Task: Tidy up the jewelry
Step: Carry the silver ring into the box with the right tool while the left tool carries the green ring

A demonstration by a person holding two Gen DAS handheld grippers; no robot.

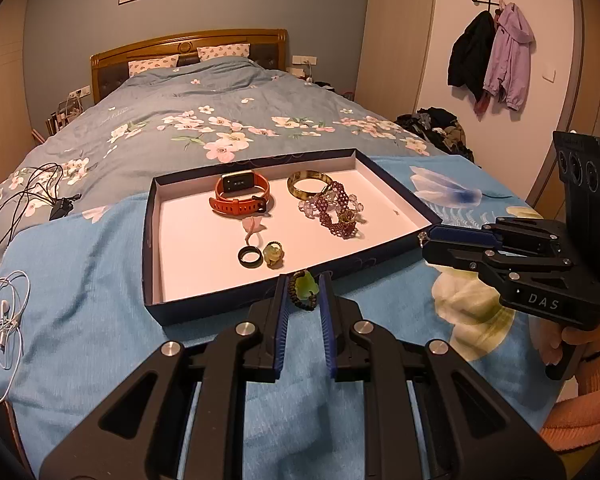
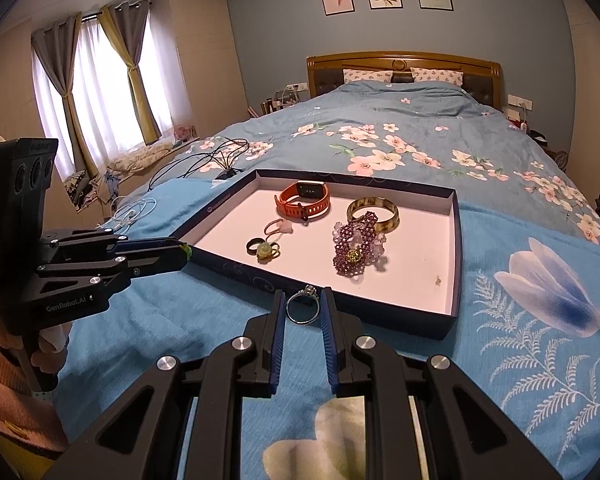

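Observation:
A dark blue tray with a pale floor lies on the bed. In it are an orange smartwatch, an amber bangle, a purple bead bracelet, a black ring and a green-stone ring. My left gripper is shut on a green-stone cord bracelet just before the tray's near wall. My right gripper is shut on a silver ring at the tray's near edge. It also shows in the left wrist view.
White earphone cable and black cables lie on the bed to the left. Blue floral cloth covers the near bed. Clothes hang on wall hooks and a clothes pile lies at the right.

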